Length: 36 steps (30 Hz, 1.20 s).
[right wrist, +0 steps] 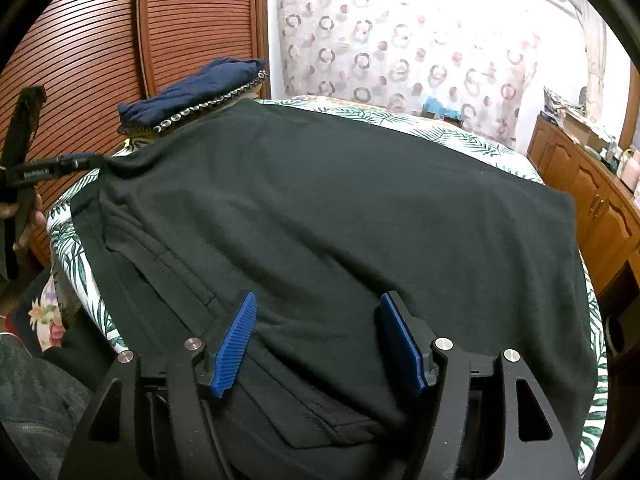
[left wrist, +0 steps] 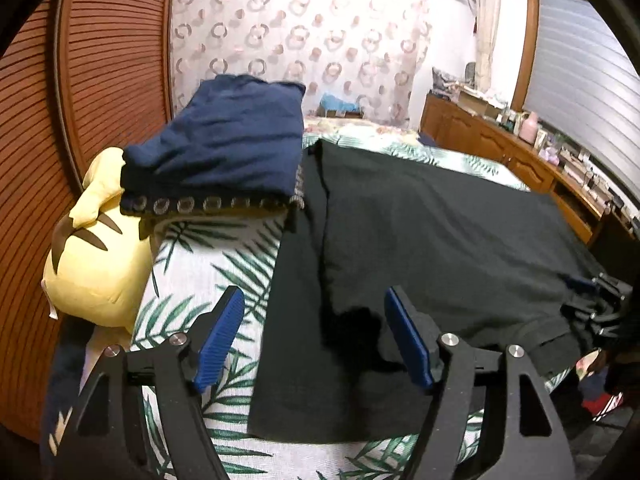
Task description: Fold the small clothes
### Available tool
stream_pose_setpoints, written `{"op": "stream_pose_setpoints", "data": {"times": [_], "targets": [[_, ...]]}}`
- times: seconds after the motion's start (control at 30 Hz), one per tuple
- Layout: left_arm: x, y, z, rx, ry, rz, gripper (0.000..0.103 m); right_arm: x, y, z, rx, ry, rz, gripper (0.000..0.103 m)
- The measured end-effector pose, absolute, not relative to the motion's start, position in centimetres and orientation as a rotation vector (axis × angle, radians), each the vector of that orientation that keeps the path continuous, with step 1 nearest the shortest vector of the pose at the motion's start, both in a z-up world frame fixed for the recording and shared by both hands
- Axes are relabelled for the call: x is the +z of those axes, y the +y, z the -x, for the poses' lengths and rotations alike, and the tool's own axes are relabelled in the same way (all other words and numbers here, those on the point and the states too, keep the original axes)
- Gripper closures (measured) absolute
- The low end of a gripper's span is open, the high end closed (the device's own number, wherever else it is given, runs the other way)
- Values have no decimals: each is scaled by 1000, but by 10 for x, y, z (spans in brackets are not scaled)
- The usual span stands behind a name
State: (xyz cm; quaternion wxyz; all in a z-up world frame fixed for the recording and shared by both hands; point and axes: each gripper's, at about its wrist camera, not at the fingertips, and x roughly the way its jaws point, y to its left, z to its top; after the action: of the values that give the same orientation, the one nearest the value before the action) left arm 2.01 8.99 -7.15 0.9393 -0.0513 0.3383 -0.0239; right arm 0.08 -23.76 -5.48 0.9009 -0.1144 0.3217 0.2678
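A dark garment (right wrist: 320, 208) is lying spread flat across the bed (left wrist: 208, 264), covering most of the leaf-print bedsheet from the near edge toward the far edge. In the right wrist view its seams and a pocket-like panel are showing along the near left part, and its far right corner is reaching close to the right edge of the bed.

The left tool (left wrist: 316, 336) is hovering over the near left part of the garment with its blue pads (left wrist: 220, 340) standing wide apart, holding nothing; one pad is sitting over the bare sheet and the other over the dark cloth, where the fabric is bunching slightly. The right tool (right wrist: 318, 340) is likewise gaping wide over the near edge of the garment, nothing between its pads (right wrist: 236, 344). Whether either tool is touching the cloth cannot be told.

At the far left corner of the bed a folded navy garment (left wrist: 224, 140) is resting on a cushion with a ring-pattern border (left wrist: 200, 205), just beside the dark garment's far corner. A yellow plush toy (left wrist: 96, 248) is lying at the left edge of the bed against the slatted wooden door (left wrist: 80, 80). A wooden cabinet (left wrist: 500, 148) cluttered with small items is running along the right side of the room, well apart from the bed.
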Motion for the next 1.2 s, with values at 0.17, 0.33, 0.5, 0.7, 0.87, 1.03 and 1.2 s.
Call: {"op": "stream_pose_setpoints", "data": {"times": [0.17,0.33,0.5,0.7,0.87,1.03,1.2], "targets": [[-73,87,-33,-52,714,90,30,-56,-242,-2,560,665,229,34],[-86,85,-52,-27,789,55,30,-55,-243,-1,565,667,232,33],[-95,86,-62,-25,847,46,30,-55,-244,-1,570,663,233,32],[-98,89,-66,-51,887,64,30,-56,-246,0,574,660,229,30],[-95,85,-65,-150,889,77,64,-55,-247,0,579,662,230,30],[-86,73,-62,-185,869,60,92,-54,-249,0,588,661,233,29],[-59,53,-50,-211,777,54,93,-51,-252,-4,599,691,213,29]]}}
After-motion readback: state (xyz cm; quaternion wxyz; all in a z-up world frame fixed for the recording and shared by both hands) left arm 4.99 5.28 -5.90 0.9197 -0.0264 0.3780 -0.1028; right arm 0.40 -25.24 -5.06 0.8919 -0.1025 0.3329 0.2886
